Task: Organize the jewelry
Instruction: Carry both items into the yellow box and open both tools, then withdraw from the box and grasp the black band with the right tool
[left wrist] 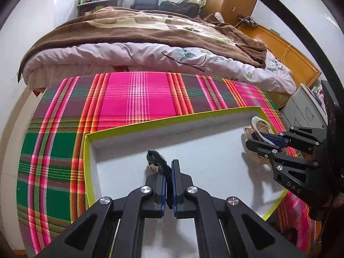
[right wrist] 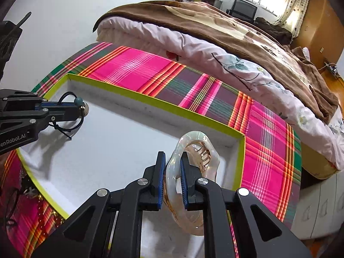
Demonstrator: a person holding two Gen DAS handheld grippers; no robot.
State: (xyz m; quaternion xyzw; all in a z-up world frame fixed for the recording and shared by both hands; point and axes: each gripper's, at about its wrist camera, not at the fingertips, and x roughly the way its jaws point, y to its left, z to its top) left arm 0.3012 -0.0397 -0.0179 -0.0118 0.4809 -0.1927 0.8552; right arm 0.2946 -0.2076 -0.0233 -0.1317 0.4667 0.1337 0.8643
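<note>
A white tray with a yellow-green rim [left wrist: 137, 124] [right wrist: 137, 99] lies on a plaid cloth. My left gripper [left wrist: 168, 167] is shut on a black cord necklace [left wrist: 166, 172] with a teal bead and a pale pendant [left wrist: 153, 165], held over the tray's left part; it also shows in the right wrist view [right wrist: 78, 107]. My right gripper [right wrist: 173, 161] is shut on a translucent pinkish hair claw [right wrist: 193, 150], held over the tray's right corner. In the left wrist view the right gripper [left wrist: 255, 140] holds the claw [left wrist: 259, 124] near the tray's right wall.
The plaid cloth [left wrist: 137, 94] covers the table. A bed with a brown blanket [left wrist: 150, 28] stands just behind it. More jewelry, red and gold beads [right wrist: 40, 210], lies on the cloth outside the tray's near-left rim. White drawers [right wrist: 318, 204] stand to the right.
</note>
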